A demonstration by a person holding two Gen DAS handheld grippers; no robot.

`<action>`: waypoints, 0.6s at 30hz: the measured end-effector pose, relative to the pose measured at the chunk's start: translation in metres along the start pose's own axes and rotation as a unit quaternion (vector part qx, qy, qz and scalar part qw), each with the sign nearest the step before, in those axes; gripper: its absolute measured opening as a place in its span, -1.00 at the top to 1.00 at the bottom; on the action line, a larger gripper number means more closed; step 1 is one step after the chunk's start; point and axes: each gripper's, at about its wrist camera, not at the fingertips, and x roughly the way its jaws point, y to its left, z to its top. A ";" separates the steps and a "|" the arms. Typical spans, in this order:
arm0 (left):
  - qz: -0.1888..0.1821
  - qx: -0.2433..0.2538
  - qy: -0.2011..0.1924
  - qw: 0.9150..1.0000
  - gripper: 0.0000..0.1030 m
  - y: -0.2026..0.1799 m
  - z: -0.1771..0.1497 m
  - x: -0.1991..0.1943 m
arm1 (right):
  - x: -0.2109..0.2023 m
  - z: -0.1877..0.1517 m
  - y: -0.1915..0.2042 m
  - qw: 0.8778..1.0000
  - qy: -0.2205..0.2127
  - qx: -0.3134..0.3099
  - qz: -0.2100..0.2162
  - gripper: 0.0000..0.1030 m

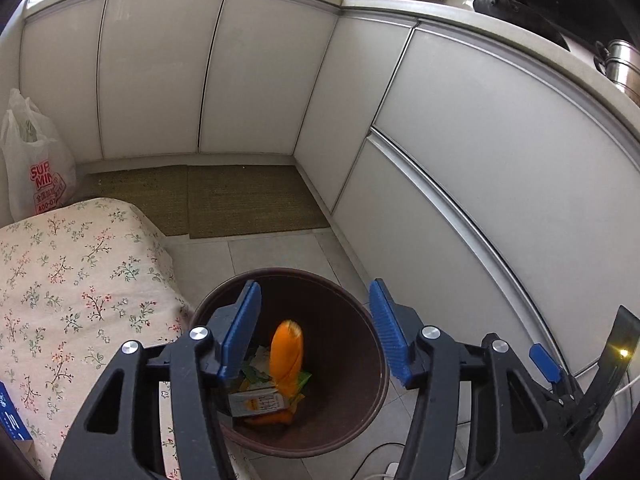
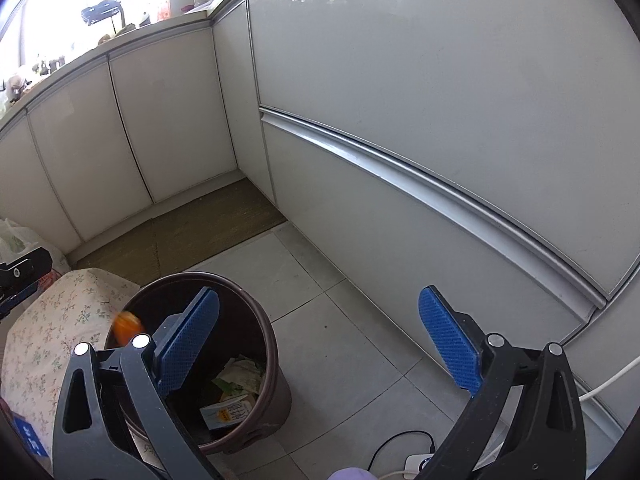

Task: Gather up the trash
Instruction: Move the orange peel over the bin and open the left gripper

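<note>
My left gripper is open above a round brown trash bin on the tiled floor. A blurred orange item is in the bin's mouth below the blue pads, and neither pad touches it. At the bottom lie a small carton, green wrappers and another orange piece. In the right wrist view the bin is at lower left, with the orange item blurred by its left rim and the carton inside. My right gripper stands wide open over the floor beside the bin, holding nothing.
A floral cloth-covered cushion presses against the bin's left side. A white plastic bag and a woven mat lie beyond it. White cabinet fronts wall in the back and right. A power strip with cables lies near the bottom edge.
</note>
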 end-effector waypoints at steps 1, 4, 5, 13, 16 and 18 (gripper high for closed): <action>0.002 0.002 0.002 1.000 -0.10 0.000 -0.001 0.001 | 0.001 0.001 0.002 1.000 0.001 0.000 0.002 -0.86; 0.009 0.001 0.009 1.000 -0.12 0.001 -0.001 0.002 | 0.001 0.002 0.004 1.000 0.001 0.000 0.004 -0.86; 0.011 -0.001 0.011 1.000 -0.15 0.003 -0.002 0.003 | 0.000 0.002 0.005 1.000 0.001 0.000 0.005 -0.86; 0.029 -0.005 0.036 0.999 -0.61 0.021 -0.015 -0.001 | 0.004 0.000 0.014 1.000 0.017 -0.020 0.015 -0.86; 0.049 0.005 0.073 0.996 -0.66 0.037 -0.029 0.002 | 0.010 -0.003 0.021 0.999 0.035 -0.032 0.023 -0.86; 0.066 0.014 0.098 0.993 -0.66 0.051 -0.040 0.002 | 0.011 -0.005 0.026 0.998 0.043 -0.043 0.029 -0.86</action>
